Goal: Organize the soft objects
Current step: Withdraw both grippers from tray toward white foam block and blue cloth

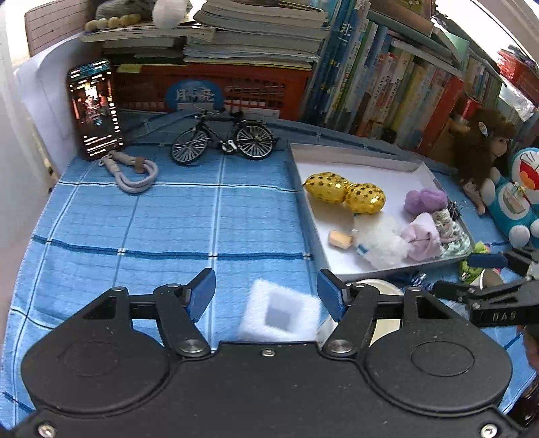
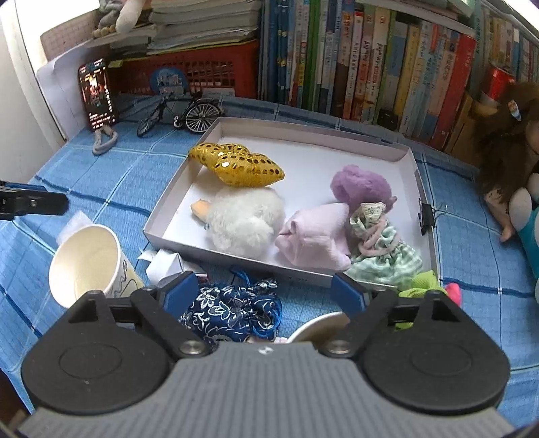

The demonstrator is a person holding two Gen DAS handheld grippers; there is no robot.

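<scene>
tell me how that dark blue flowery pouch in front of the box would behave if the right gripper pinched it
The blue floral pouch looks like thin gathered fabric, so it would probably crumple and sag rather than hold its shape. Its sheen suggests a satiny, somewhat slippery cloth. The loose cord at its mouth might snag or trail. The right gripper stands open over it.

Ahead of your hand-held gripper the table [image 1: 134, 215] lies under a blue checked cloth [image 2: 471, 236] with darker stripes, lit by bright daylight from the upper right. Along its far edge stands a row of upright books [image 2: 370, 67], and to the far left a red plastic crate [image 1: 209, 87] carries stacked books [image 1: 256, 30]. A pale wall [image 2: 17, 101] closes the left side, with a phone [image 1: 96, 107] propped near it and a small model bicycle [image 1: 222, 141] just in front of the crate.
</scene>
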